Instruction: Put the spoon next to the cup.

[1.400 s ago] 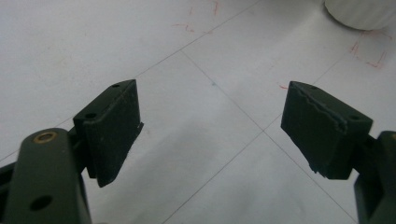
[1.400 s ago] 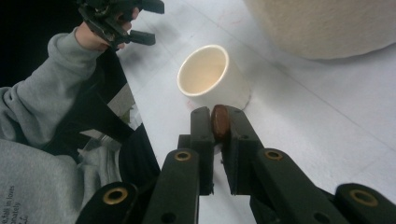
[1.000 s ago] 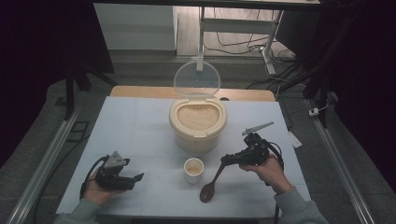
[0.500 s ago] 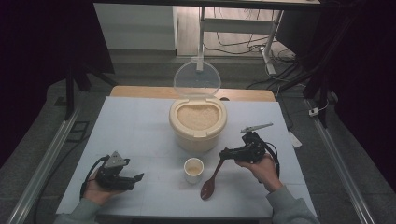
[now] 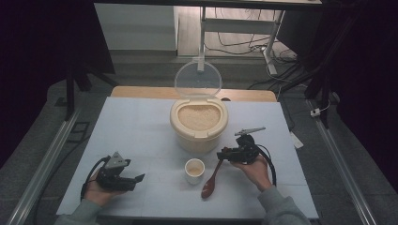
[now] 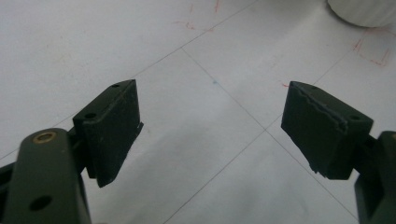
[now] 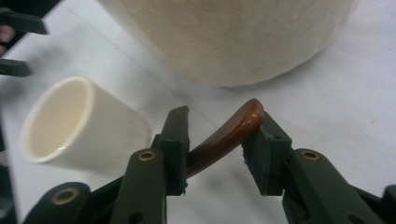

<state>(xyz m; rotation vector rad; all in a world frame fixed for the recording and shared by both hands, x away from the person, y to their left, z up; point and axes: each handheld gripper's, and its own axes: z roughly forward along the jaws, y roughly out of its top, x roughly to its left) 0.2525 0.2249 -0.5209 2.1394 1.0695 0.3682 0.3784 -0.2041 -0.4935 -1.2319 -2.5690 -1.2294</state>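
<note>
Gripping position at the handle end of the brown spoon (image 7: 224,140): the spoon lies flat on the tabletop (image 5: 141,126) near its front edge, bowl toward the person, handle tip between the fingers (image 7: 177,140) of the right gripper (image 5: 224,154). The fingers stand a little apart around the handle and, judging from the right gripper view, are not yet clamped. The low, level approach suits a thin handle lying flat. Just left of the spoon stands the small cup (image 5: 194,169); behind it, the open rice container (image 5: 199,123), lid raised. The left gripper (image 5: 136,179) rests near the front left corner, fingers wide apart on nothing. Open room lies to the right and front.
</note>
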